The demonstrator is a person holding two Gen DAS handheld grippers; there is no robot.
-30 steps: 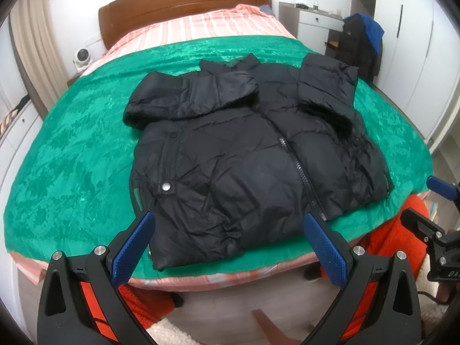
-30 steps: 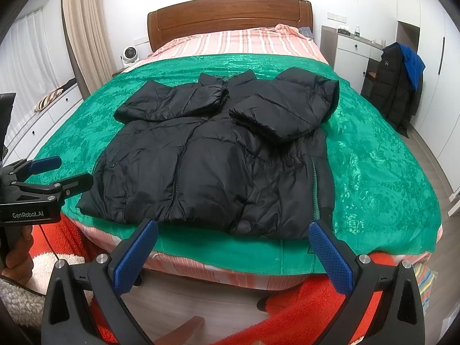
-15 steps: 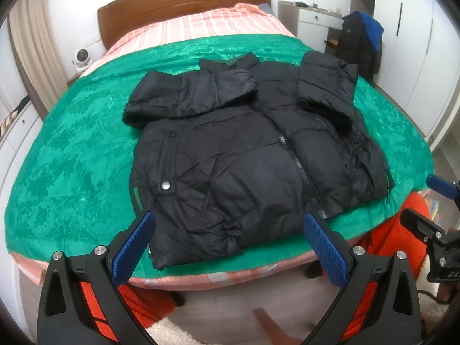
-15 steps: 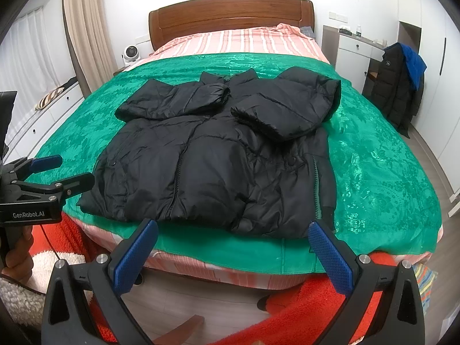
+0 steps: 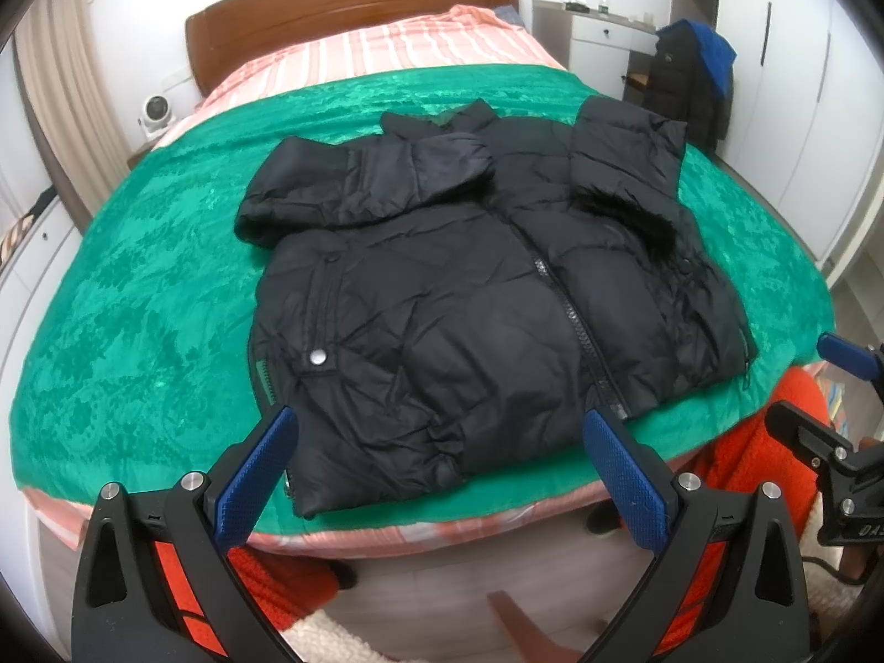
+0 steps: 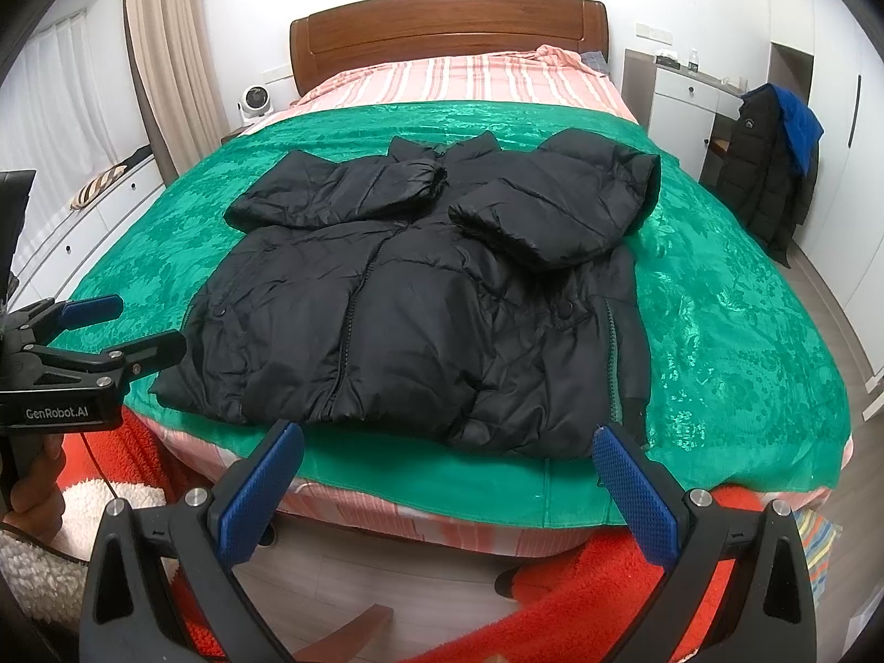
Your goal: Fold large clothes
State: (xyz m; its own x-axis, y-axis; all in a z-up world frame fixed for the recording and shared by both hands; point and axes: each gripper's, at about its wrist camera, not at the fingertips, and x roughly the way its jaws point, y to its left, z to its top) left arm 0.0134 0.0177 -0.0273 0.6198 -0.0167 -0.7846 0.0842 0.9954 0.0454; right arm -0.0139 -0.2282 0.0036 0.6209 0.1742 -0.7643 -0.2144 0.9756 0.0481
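Observation:
A black puffer jacket (image 5: 469,298) lies front-up and zipped on the green blanket (image 5: 138,287), both sleeves folded in across its chest. It also shows in the right wrist view (image 6: 420,309). My left gripper (image 5: 436,436) is open and empty, just short of the jacket's hem at the bed's foot. My right gripper (image 6: 447,453) is open and empty, short of the hem on the jacket's right half. The left gripper shows from the side in the right wrist view (image 6: 132,331), and the right one in the left wrist view (image 5: 817,387).
The bed has a striped pink sheet (image 6: 453,77) and a wooden headboard (image 6: 447,27). A dark coat (image 6: 773,149) hangs by a white desk on the right. A small fan (image 6: 254,102) stands at left. A red fleece (image 6: 580,596) is below the bed's foot.
Both views have crept slightly closer to the jacket's hem. The jacket has not moved and both grippers stay open.

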